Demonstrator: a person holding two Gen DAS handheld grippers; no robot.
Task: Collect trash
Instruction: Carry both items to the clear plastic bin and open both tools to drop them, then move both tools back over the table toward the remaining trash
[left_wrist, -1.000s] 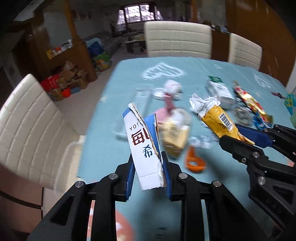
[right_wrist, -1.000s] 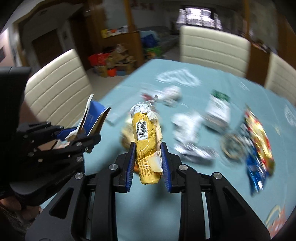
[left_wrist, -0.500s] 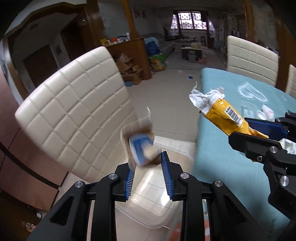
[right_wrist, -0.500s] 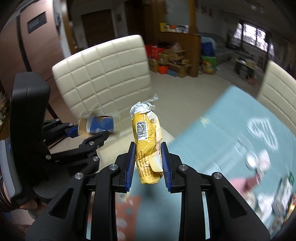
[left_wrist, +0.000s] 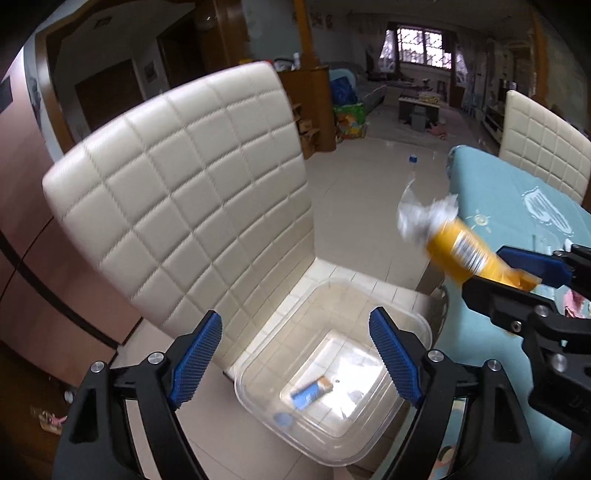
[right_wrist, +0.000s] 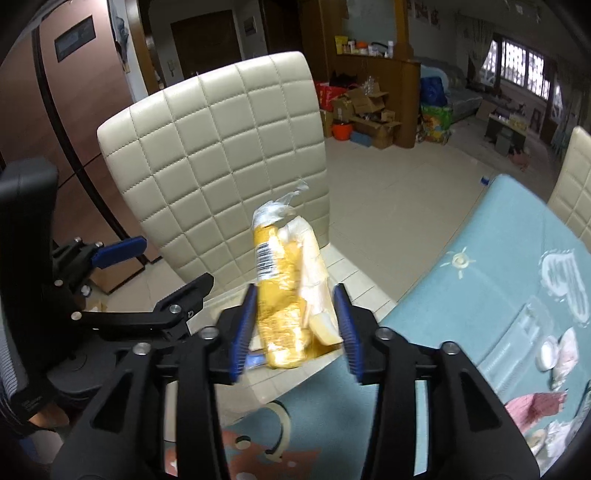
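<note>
Room: large open living space, glossy pale tile floor (left_wrist: 369, 192), barred window (left_wrist: 421, 48) at the far end, wood divider shelf with cardboard boxes (right_wrist: 365, 107) and clutter stacked at its foot. Brown panelled wall on the left.

Cream quilted chair (left_wrist: 184, 199) fills the centre of both views. Bench with light blue printed cloth (right_wrist: 509, 280) runs along the right; a second cream chair stands behind it. A few scraps of trash lie on the cloth at the right edge.

Clear plastic bin (left_wrist: 332, 384) sits on the chair seat, touching the bench edge. Blue-and-white carton (left_wrist: 312, 390) lies on its bottom.

Left gripper (left_wrist: 295, 360) hangs over the bin, fingers just spread wide, nothing between them.

Right gripper (right_wrist: 295, 328) fingers have just been opening; yellow wrapper (right_wrist: 284, 295) sits loose between them, blurred, leaning on the left pad, clear of the right one, above the bin's near edge.
</note>
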